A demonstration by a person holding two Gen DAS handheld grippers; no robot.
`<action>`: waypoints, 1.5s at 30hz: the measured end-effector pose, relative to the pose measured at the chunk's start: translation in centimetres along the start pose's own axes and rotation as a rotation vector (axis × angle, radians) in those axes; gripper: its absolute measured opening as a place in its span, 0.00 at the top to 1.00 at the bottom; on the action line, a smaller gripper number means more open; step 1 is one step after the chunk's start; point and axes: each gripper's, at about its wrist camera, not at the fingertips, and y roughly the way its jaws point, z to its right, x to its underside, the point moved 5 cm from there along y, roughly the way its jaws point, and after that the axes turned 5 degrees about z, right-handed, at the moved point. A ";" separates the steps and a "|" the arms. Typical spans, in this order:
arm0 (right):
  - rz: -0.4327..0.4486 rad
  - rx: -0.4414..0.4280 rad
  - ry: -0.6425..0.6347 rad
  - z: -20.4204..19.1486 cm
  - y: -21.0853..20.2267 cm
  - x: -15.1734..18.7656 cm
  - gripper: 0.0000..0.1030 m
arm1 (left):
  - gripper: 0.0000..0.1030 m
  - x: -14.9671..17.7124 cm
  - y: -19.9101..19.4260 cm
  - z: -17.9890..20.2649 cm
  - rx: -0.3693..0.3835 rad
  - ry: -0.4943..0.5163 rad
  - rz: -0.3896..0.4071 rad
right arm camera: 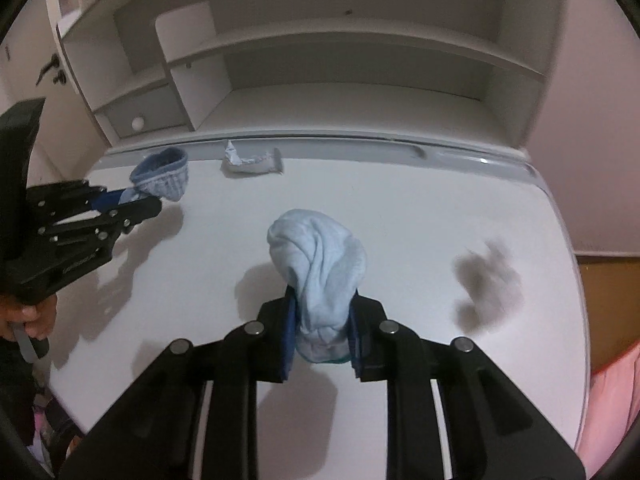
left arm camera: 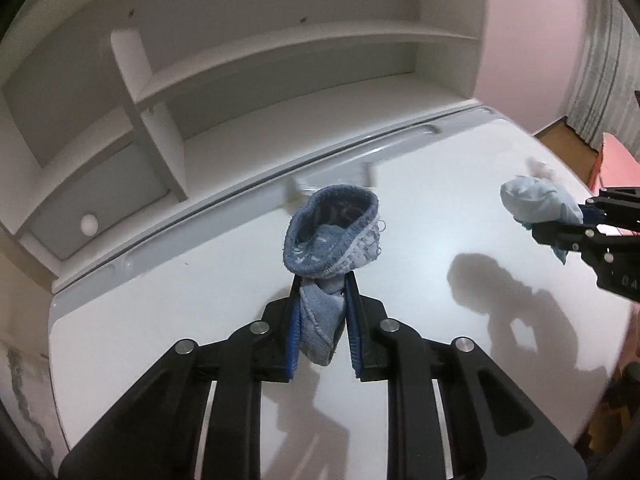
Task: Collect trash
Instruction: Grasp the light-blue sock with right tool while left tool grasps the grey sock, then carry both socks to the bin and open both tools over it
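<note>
Spanning both views, one white rounded tabletop (right arm camera: 400,200) lies mostly bare, its back edge against one white shelf unit (right arm camera: 320,64). Two black tongs hover above it: the left tongs (left arm camera: 322,292) clamp one dark-blue knitted sock (left arm camera: 332,236), the right tongs (right arm camera: 322,308) one pale-blue bunched sock (right arm camera: 320,264). One crumpled white wrapper (right arm camera: 250,162) lies at the back edge.

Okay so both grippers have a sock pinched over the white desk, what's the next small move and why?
Probably lift both clear and carry them off to wherever the trash goes. The left gripper is shut on the dark blue sock, the right gripper on the light blue sock; no bin shows in either view.
</note>
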 end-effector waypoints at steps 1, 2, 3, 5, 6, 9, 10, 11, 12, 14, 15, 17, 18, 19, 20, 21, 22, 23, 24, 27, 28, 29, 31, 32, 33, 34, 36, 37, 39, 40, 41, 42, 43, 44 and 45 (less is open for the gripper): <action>0.009 0.008 0.021 0.8 -1.1 0.8 0.79 | 0.82 0.2 -0.6 1.2 0.006 0.005 0.006; 0.015 0.016 0.035 1.4 -1.8 1.3 0.79 | 0.82 0.5 -1.3 2.6 0.018 0.009 0.011; 0.023 0.028 0.054 2.1 -2.9 2.1 0.79 | 0.82 0.7 -1.9 3.7 0.028 0.016 0.016; 0.038 0.058 0.100 4.4 -5.1 4.1 0.79 | 0.82 0.7 -2.3 6.4 0.045 0.033 0.025; 0.046 0.076 0.125 5.6 -6.2 5.1 0.79 | 0.82 0.8 -2.7 8.5 0.063 0.050 0.033; 0.064 0.137 0.200 9.5 -9.2 8.6 0.79 | 0.82 1.1 -4.2 12.5 0.118 0.087 0.053; 0.067 0.152 0.221 10.5 -10.0 9.5 0.79 | 0.82 1.2 -4.6 14.2 0.141 0.104 0.059; 0.073 0.182 0.256 12.1 -11.2 11.0 0.79 | 0.82 1.1 -4.8 16.3 0.165 0.126 0.067; 0.078 0.205 0.280 13.3 -12.1 12.1 0.79 | 0.82 0.8 -5.0 18.2 0.188 0.146 0.072; 0.083 0.251 0.344 16.3 -14.2 15.0 0.79 | 0.82 0.8 -5.1 21.7 0.240 0.181 0.073; 0.086 0.269 0.372 17.5 -15.0 16.2 0.79 | 0.82 0.8 -5.1 23.8 0.270 0.204 0.069; 0.085 0.317 0.439 20.4 -17.0 19.4 0.79 | 0.82 0.9 -5.1 27.6 0.319 0.245 0.065; 0.084 0.334 0.465 21.5 -17.7 20.6 0.79 | 0.82 1.0 -5.1 29.7 0.346 0.268 0.063; 0.083 0.353 0.494 22.6 -18.5 22.0 0.79 | 0.82 1.0 -5.2 31.9 0.373 0.290 0.062; 0.079 0.376 0.532 23.9 -19.4 23.8 0.79 | 0.82 1.2 -5.3 34.0 0.400 0.315 0.061; 0.076 0.391 0.558 24.8 -19.9 25.1 0.79 | 0.82 1.3 -5.4 35.6 0.419 0.333 0.060; 0.073 0.407 0.584 25.6 -20.5 26.3 0.79 | 0.82 1.6 -5.5 37.6 0.442 0.360 0.057; 0.070 0.423 0.618 26.6 -21.3 28.0 0.79 | 0.82 2.0 -5.6 39.9 0.465 0.393 0.056; 0.068 0.434 0.640 27.1 -21.6 29.1 0.79 | 0.82 2.2 -5.7 41.3 0.479 0.414 0.055; 0.058 0.469 0.713 29.3 -23.3 33.3 0.79 | 0.82 3.3 -5.7 46.4 0.539 0.472 0.039; 0.053 0.477 0.733 30.0 -23.7 34.6 0.79 | 0.82 3.6 -5.5 48.0 0.558 0.489 0.032; 0.049 0.483 0.748 30.4 -24.1 35.6 0.79 | 0.82 4.0 -5.5 49.5 0.574 0.502 0.026; 0.045 0.495 0.784 31.3 -24.7 37.6 0.79 | 0.82 5.2 -5.1 52.6 0.611 0.537 0.008; 0.042 0.502 0.808 31.8 -25.1 39.0 0.79 | 0.82 5.7 -4.7 53.6 0.620 0.551 -0.002; 0.038 0.505 0.825 32.3 -25.2 39.9 0.79 | 0.82 6.4 -4.3 55.2 0.634 0.571 -0.018; 0.034 0.508 0.840 32.6 -25.4 40.8 0.79 | 0.82 7.2 -3.9 56.7 0.648 0.591 -0.032; 0.020 0.515 0.868 33.5 -25.4 42.4 0.79 | 0.82 8.8 -3.2 59.1 0.671 0.622 -0.060; 0.016 0.519 0.879 33.9 -25.3 42.9 0.79 | 0.82 9.7 -2.7 60.4 0.688 0.633 -0.081; 0.008 0.522 0.906 34.8 -25.5 44.5 0.79 | 0.82 11.2 -1.6 62.3 0.714 0.647 -0.124; 0.005 0.521 0.918 35.1 -25.5 45.3 0.79 | 0.82 11.9 -0.9 63.2 0.729 0.653 -0.145; 0.001 0.518 0.934 35.4 -25.7 46.4 0.79 | 0.82 12.8 -0.3 64.3 0.745 0.663 -0.171; -0.003 0.515 0.943 35.5 -25.6 47.0 0.79 | 0.82 13.6 0.0 65.2 0.756 0.666 -0.189; -0.007 0.510 0.952 35.8 -25.4 47.5 0.79 | 0.82 14.5 0.7 66.1 0.767 0.674 -0.218; -0.011 0.504 0.964 36.1 -25.1 48.1 0.79 | 0.82 14.9 1.2 66.7 0.775 0.679 -0.235; -0.013 0.502 0.972 36.3 -25.0 48.6 0.79 | 0.82 15.7 1.7 67.5 0.785 0.687 -0.252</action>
